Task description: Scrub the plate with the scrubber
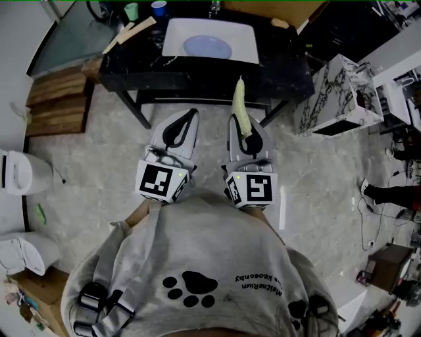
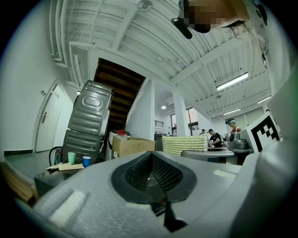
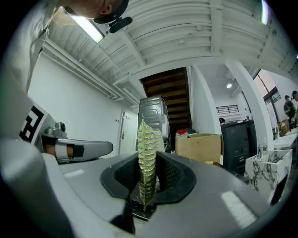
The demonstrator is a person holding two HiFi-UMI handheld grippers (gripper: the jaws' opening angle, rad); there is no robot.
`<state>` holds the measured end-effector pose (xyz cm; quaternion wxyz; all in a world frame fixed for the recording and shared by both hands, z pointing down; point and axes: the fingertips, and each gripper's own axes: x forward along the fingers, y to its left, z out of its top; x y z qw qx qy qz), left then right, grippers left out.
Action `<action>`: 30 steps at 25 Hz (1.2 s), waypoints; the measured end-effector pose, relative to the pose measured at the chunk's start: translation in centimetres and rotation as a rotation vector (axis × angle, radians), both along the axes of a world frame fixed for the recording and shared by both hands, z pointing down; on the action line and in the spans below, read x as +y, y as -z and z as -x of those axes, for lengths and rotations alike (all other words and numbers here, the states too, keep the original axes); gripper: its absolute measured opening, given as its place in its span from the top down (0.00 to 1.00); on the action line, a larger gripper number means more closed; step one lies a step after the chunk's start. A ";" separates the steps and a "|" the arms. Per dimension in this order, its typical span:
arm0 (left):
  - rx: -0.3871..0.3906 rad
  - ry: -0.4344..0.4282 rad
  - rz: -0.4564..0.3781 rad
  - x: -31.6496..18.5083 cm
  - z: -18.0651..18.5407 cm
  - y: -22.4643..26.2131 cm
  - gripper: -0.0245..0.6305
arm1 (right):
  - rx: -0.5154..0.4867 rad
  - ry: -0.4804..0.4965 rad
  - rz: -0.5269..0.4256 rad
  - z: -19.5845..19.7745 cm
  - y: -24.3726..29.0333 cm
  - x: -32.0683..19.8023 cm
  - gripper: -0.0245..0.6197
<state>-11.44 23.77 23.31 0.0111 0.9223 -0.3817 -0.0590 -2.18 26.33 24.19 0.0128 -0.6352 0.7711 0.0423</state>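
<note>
A pale blue plate [image 1: 207, 47] lies in the white sink basin [image 1: 245, 43] of the black counter [image 1: 197, 72] at the top of the head view. My right gripper [image 1: 247, 128] is shut on a thin yellow-green scrubber [image 1: 241, 105], which stands up between the jaws [image 3: 145, 158] and points toward the counter. To its left, my left gripper [image 1: 181, 126] is shut with nothing in it; in the left gripper view its jaws [image 2: 151, 169] meet. Both grippers hover over the floor, short of the counter.
A green cup [image 1: 131, 10] and a blue cup [image 1: 158, 8] stand at the counter's back left beside a wooden board [image 1: 129, 33]. A marbled white box [image 1: 339, 95] sits right of the counter, wooden steps [image 1: 59, 102] to its left, white bins [image 1: 23, 172] at far left.
</note>
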 end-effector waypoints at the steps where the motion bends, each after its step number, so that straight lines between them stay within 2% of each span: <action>1: 0.006 -0.004 0.003 -0.9 0.3 -0.1 0.96 | -0.002 -0.010 0.002 0.1 -0.1 -0.8 0.85; 6: 0.041 -0.016 0.012 -4.4 1.8 -1.0 0.96 | 0.021 -0.036 0.024 1.4 -0.6 -3.4 0.85; 12: 0.060 -0.022 0.065 -6.2 2.4 -1.9 0.96 | 0.030 -0.032 0.053 2.2 -1.3 -5.3 0.85; 15: 0.063 -0.021 0.065 -7.1 2.7 -1.9 0.96 | 0.031 -0.014 0.052 2.8 -1.4 -6.6 0.85; 21: 0.055 0.028 0.050 -10.0 3.6 -2.1 0.96 | 0.043 0.037 0.020 3.6 -1.1 -10.1 0.85; 30: 0.061 0.095 0.078 -17.8 2.0 -3.3 0.96 | 0.049 0.104 0.022 1.3 -0.8 -19.0 0.85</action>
